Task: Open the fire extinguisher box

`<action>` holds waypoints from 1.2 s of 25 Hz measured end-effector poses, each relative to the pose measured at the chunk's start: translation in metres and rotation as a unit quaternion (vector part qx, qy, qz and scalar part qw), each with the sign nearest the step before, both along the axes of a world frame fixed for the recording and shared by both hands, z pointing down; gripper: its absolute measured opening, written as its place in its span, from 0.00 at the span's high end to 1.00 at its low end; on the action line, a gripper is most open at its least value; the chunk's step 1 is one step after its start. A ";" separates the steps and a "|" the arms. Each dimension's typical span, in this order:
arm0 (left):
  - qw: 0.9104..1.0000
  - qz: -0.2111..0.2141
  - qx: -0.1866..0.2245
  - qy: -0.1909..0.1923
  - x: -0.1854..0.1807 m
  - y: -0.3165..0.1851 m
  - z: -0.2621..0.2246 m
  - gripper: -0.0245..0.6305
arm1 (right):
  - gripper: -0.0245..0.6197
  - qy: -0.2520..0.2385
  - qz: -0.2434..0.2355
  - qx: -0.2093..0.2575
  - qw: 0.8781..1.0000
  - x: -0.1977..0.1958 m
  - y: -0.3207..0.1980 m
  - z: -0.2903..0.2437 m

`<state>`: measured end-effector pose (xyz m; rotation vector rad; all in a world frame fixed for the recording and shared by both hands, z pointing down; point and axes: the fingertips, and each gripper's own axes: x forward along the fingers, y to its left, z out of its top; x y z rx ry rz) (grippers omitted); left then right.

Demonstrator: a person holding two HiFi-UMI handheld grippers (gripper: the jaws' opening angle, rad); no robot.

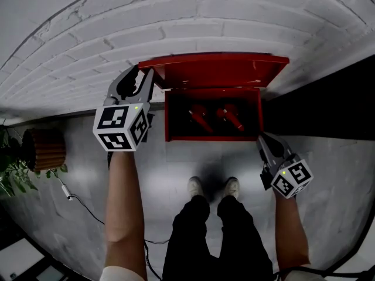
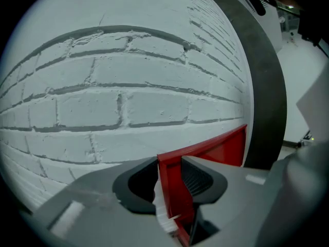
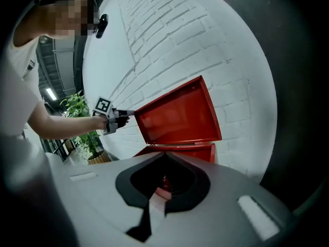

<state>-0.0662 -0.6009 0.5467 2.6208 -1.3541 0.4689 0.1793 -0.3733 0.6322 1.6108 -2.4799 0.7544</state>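
Nearest me, low on the grey floor (image 1: 176, 168) past my shoes (image 1: 195, 186), the right tongs (image 1: 262, 139) sit at the right front corner of the fire extinguisher box (image 1: 168, 119). They are drawn narrow, with a sliver of red showing in the slit between them, and I cannot tell whether they pinch the box or only rest against it. The box stands on the floor straight ahead of me, its back to the white brick wall (image 1: 176, 22) and its long side running left to right. It is open at the top, and two red extinguishers (image 1: 200, 117) lie side by side inside. Higher up and further out, the left tongs (image 2: 172, 189) are clamped on the left end of the lid (image 1: 217, 69), with the lid's thin red edge sitting between the pads. The lid is hinged along the back edge of the box and stands raised, tilted up toward the wall. The left tongs are the ones on the lid, so I judge that any further swing is theirs: back and away from me about that left-to-right hinge line until the lid leans on the bricks. The opening looks nearly done.
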 end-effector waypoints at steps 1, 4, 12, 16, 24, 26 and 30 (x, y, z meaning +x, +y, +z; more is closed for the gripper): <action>1.000 0.000 -0.001 0.000 0.001 -0.002 0.000 0.73 | 0.96 0.000 0.000 0.004 1.000 0.001 -0.006 -0.003; 1.000 0.000 -0.001 0.003 0.003 -0.010 0.001 0.73 | 0.96 -0.002 -0.003 0.013 1.000 0.000 -0.019 -0.009; 1.000 -0.002 -0.001 0.010 0.005 -0.023 0.003 0.73 | 0.96 -0.002 -0.010 0.017 1.000 -0.003 -0.027 -0.015; 1.000 -0.022 0.003 0.010 -0.009 -0.005 0.003 0.76 | 0.96 -0.005 -0.006 0.017 1.000 -0.001 -0.024 -0.016; 0.998 -0.051 -0.029 0.017 -0.031 0.092 -0.009 0.95 | 0.96 0.003 0.004 0.023 1.000 -0.003 -0.007 -0.062; 0.998 -0.047 -0.038 0.020 -0.029 0.114 -0.030 0.95 | 0.96 0.006 0.004 0.029 1.000 -0.003 -0.001 -0.087; 0.999 -0.033 -0.032 0.023 -0.016 0.143 -0.073 0.95 | 0.96 0.018 -0.001 0.051 0.999 -0.005 0.004 -0.135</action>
